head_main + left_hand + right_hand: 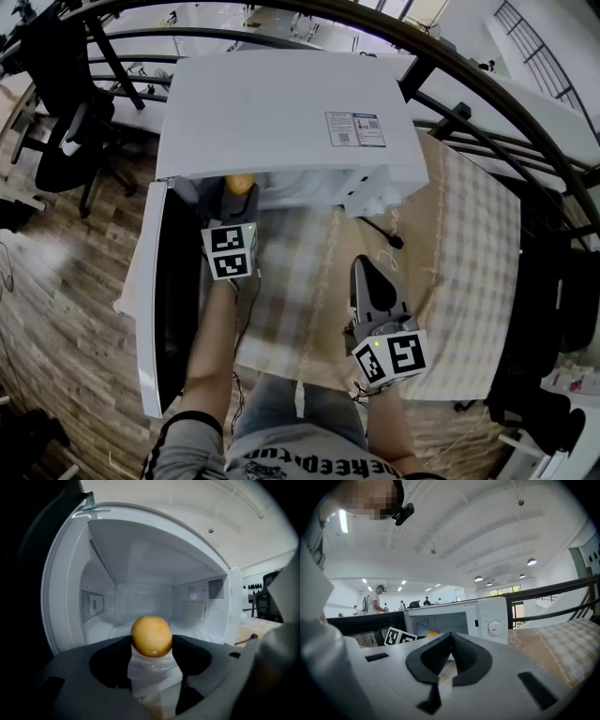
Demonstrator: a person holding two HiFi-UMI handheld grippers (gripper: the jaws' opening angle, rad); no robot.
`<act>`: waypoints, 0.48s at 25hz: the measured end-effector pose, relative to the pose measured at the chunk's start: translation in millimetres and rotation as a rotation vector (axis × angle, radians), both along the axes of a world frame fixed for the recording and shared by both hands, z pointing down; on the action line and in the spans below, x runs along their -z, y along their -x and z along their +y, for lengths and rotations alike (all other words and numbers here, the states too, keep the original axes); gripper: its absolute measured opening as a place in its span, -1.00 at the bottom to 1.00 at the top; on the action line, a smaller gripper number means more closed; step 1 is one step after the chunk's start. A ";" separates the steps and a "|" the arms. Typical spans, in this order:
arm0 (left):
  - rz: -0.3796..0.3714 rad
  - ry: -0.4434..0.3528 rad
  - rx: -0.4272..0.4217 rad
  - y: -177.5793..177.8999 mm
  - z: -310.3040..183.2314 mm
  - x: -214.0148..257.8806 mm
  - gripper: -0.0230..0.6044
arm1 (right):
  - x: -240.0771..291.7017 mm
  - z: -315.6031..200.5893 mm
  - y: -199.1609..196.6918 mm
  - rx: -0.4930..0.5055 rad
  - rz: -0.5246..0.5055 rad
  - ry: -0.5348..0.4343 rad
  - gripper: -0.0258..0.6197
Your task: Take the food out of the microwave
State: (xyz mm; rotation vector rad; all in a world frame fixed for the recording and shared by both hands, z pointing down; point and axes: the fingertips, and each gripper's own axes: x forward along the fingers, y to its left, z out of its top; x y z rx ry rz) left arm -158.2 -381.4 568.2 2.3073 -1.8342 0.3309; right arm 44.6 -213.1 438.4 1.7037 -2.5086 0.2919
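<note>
A white microwave (281, 112) stands on the table with its door (164, 291) swung open to the left. My left gripper (238, 193) is at the mouth of the oven, shut on a round orange fruit (241, 181). In the left gripper view the orange (151, 635) sits at the tip of a white-taped finger (154, 677), in front of the bare white cavity (145, 597). My right gripper (365, 269) hangs over the tablecloth to the right, shut with nothing in it. From the right gripper view (451, 638) I see the microwave (464, 618) front on.
A beige checked cloth (469, 244) covers the table. A black cable with a plug (382, 232) lies right of the microwave. A curved black railing (487, 84) runs behind, and an office chair (66, 141) stands at the far left. People stand far off (375, 599).
</note>
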 end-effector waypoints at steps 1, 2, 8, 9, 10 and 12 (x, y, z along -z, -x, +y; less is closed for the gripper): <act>-0.001 -0.006 0.002 -0.3 0.9 1.0 -0.07 | 0.3 0.1 0.4 0.001 0.000 -0.001 -0.91; 0.003 -0.010 0.005 -0.8 2.1 2.2 -0.08 | 0.7 0.3 0.8 0.002 0.000 -0.002 -0.91; 0.057 -0.004 0.020 -3.0 13.1 13.6 -0.08 | 5.5 3.0 4.6 0.010 -0.001 -0.009 -0.91; 0.064 -0.001 0.020 -4.2 15.3 15.9 -0.08 | 5.8 3.3 4.6 0.012 -0.002 -0.011 -0.91; 0.071 0.004 0.022 -5.2 17.5 17.2 -0.08 | 6.0 3.3 4.4 0.014 -0.003 -0.014 -0.91; 0.080 0.010 0.029 -6.1 22.2 18.9 -0.08 | 6.4 3.6 4.0 0.019 -0.003 -0.020 -0.91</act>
